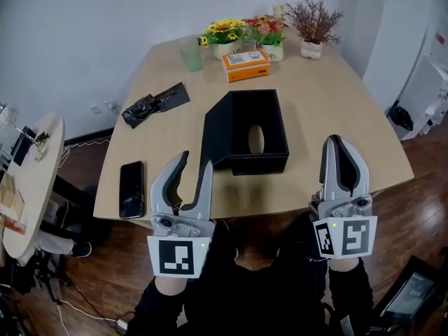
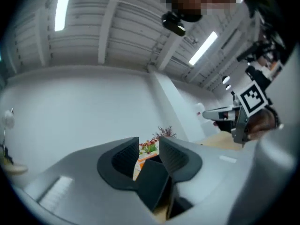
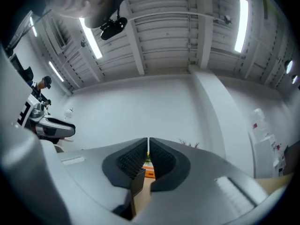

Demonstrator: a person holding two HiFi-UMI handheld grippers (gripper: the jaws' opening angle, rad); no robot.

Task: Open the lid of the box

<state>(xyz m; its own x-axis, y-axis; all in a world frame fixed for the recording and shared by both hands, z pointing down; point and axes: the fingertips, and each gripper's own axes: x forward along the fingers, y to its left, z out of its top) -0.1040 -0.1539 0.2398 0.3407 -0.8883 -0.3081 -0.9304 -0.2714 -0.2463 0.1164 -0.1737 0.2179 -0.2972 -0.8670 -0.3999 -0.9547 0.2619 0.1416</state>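
The black box (image 1: 259, 164) sits in the middle of the wooden table (image 1: 336, 96). Its lid (image 1: 217, 128) is swung up and stands on edge along the box's left side; the inside shows dark with a pale oval on the bottom. Both grippers hang in front of the table's near edge, short of the box. My left gripper (image 1: 197, 162) has its jaws a little apart with nothing between them. My right gripper (image 1: 341, 143) is shut and empty. In the left gripper view the lid's dark panel (image 2: 152, 184) shows beyond the parted jaws.
A black phone (image 1: 131, 189) lies at the table's front left, a crumpled black bag (image 1: 154, 103) behind it. At the far edge stand a green cup (image 1: 190, 54), an orange packet (image 1: 246, 65), flower pots (image 1: 225, 33) and a dried plant (image 1: 313, 19). A round side table (image 1: 28, 187) is at left.
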